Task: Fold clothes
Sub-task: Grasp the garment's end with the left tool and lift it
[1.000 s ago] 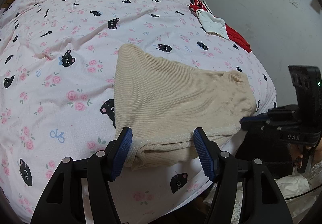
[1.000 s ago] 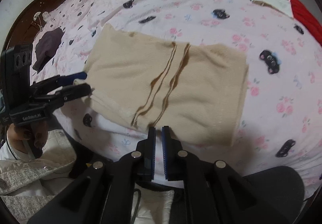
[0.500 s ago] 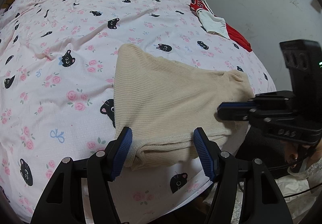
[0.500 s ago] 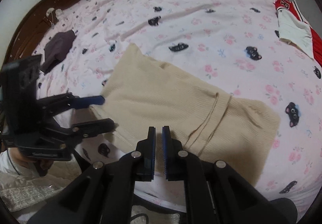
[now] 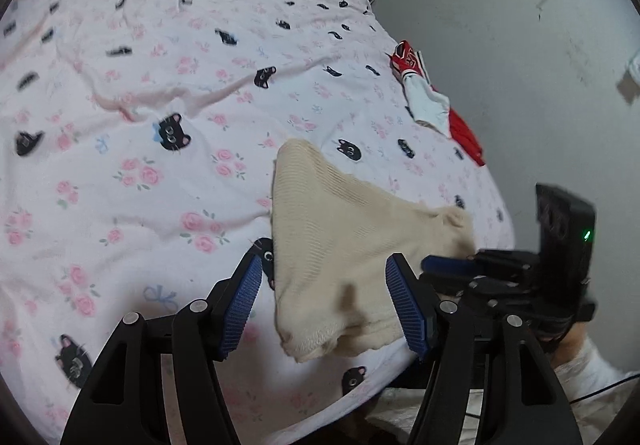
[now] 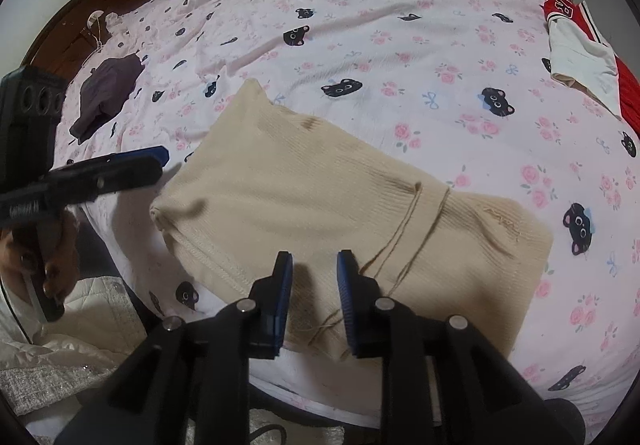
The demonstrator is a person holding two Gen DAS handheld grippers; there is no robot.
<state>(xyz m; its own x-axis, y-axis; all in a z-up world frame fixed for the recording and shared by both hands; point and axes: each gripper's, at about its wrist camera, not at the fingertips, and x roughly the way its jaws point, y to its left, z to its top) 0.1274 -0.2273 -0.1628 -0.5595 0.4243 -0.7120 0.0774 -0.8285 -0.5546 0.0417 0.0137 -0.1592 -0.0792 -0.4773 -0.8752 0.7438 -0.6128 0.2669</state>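
A folded beige ribbed knit garment (image 5: 332, 245) lies on the pink cat-print bed, near its front edge; it also shows in the right wrist view (image 6: 320, 197) with two thin brown drawstrings (image 6: 412, 229) across it. My left gripper (image 5: 324, 301) is open and empty, its jaws straddling the garment's near left corner from above. My right gripper (image 6: 314, 297) is open by a narrow gap and empty, just above the garment's near edge. Each gripper shows in the other's view, the right one (image 5: 452, 267) at the garment's right end, the left one (image 6: 132, 169) at its left end.
A red and white garment (image 6: 580, 57) lies at the bed's right edge, also in the left wrist view (image 5: 428, 101). A dark grey garment (image 6: 106, 93) lies at the far left near the wooden headboard (image 6: 80, 17). A grey wall (image 5: 500, 25) stands right of the bed.
My right gripper has opened from shut to a narrow gap and come in over the garment's near edge. My left gripper has shifted left and tilted up, staying open.
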